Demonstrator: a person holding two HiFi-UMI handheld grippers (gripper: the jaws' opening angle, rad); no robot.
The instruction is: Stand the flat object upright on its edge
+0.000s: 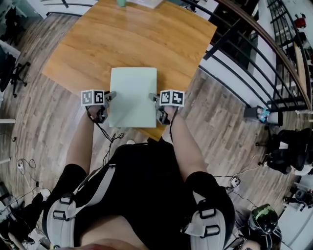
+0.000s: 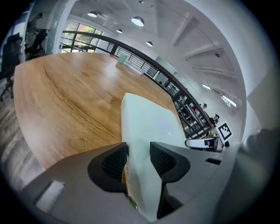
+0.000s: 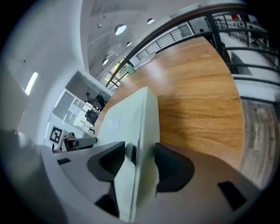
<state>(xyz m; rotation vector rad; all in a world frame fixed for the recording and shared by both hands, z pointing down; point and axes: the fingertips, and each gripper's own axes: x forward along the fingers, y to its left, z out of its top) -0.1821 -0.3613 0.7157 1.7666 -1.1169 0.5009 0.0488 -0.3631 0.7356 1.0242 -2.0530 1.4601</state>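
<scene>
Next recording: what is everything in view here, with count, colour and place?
flat object: one, pale green, lying flat on the table's near corner
table: one, light wood, centre
small item: one, green, table's far edge, too small to identify
railing: one, black, right of the table
office chair: one, black, floor far left
floor: grey-brown planks, all around
left gripper: one, grey, jaws open astride the object's left edge
right gripper: one, grey, jaws open astride its right edge

Your worktop (image 1: 146,39): varnished wood, visible grain, soft sheen. Flat object (image 1: 133,97): smooth, matt, pale-green casing. Your left gripper (image 2: 138,159) and right gripper (image 3: 139,159): matt grey plastic bodies, black ribbed pads (image 2: 114,162).
</scene>
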